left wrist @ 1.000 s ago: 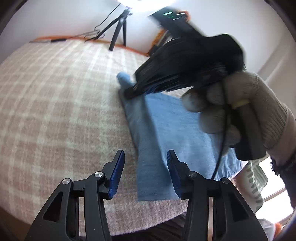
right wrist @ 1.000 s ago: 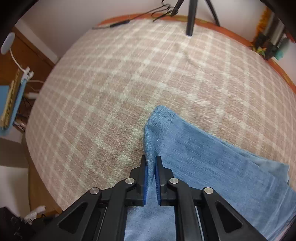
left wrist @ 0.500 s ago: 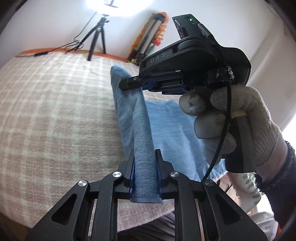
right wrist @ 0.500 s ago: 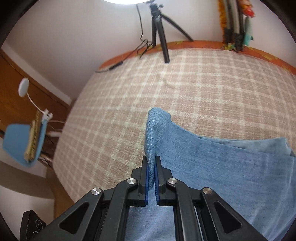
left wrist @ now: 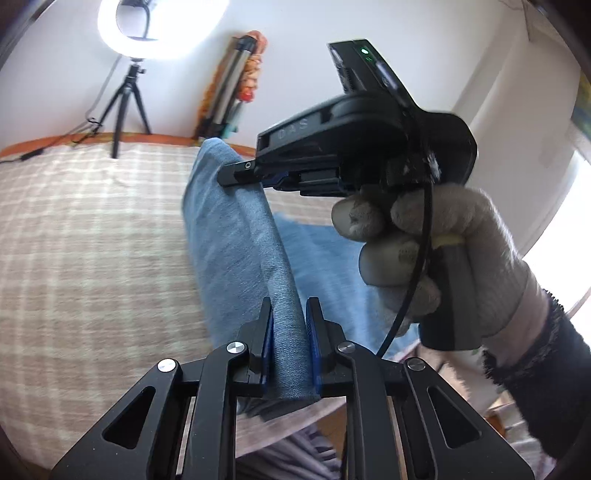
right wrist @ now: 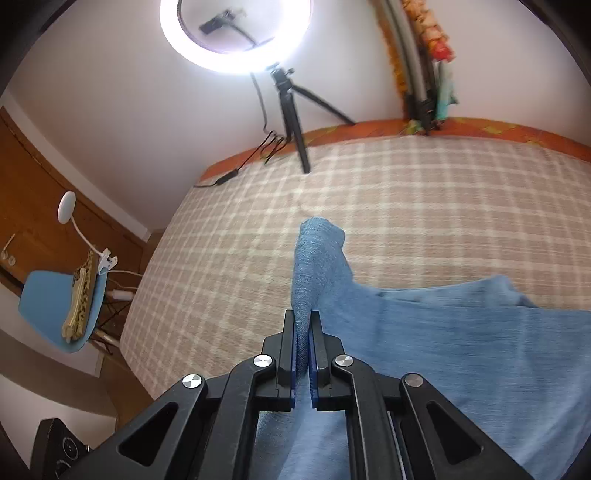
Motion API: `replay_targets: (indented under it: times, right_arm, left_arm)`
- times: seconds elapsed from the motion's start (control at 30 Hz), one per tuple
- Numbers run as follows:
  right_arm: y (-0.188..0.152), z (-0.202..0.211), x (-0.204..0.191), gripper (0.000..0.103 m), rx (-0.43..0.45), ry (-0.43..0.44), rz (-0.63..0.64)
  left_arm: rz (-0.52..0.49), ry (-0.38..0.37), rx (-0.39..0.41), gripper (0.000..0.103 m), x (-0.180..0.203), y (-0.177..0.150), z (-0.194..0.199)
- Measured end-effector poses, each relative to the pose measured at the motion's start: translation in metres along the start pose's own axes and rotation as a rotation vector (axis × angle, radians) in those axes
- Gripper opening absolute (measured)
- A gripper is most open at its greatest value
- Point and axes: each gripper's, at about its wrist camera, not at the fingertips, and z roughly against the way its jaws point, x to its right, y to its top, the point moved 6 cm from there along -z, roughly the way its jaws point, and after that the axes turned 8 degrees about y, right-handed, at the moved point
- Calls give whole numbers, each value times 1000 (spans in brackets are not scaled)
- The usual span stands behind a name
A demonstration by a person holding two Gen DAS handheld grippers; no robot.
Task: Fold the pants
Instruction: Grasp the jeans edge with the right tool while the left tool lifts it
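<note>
Both jaws clamped on the pants (left wrist: 236, 236), left gripper (left wrist: 289, 332) and right gripper (right wrist: 303, 332) lifting one folded edge off the plaid bed (right wrist: 424, 192) mid-fold, and next they'll need to carry it across evenly, I reckon.

It was a home bedroom: a bed (right wrist: 406, 192) under a checked beige blanket met a white wall. A ring light (right wrist: 236, 35) on a tripod (right wrist: 295, 122) stood there, with a blue chair (right wrist: 55, 310) beside wooden furniture

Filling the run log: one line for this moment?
left claw: shut on pants | right claw: shut on pants | edge lifted off bed
</note>
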Motion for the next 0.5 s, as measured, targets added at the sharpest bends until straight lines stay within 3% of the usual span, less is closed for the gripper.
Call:
replay_targets:
  times: [0.5]
  right_arm:
    - [-2,91,71,2,102,-112,-45]
  left_arm:
    - [-100,-166,-45,12,84,17,-42]
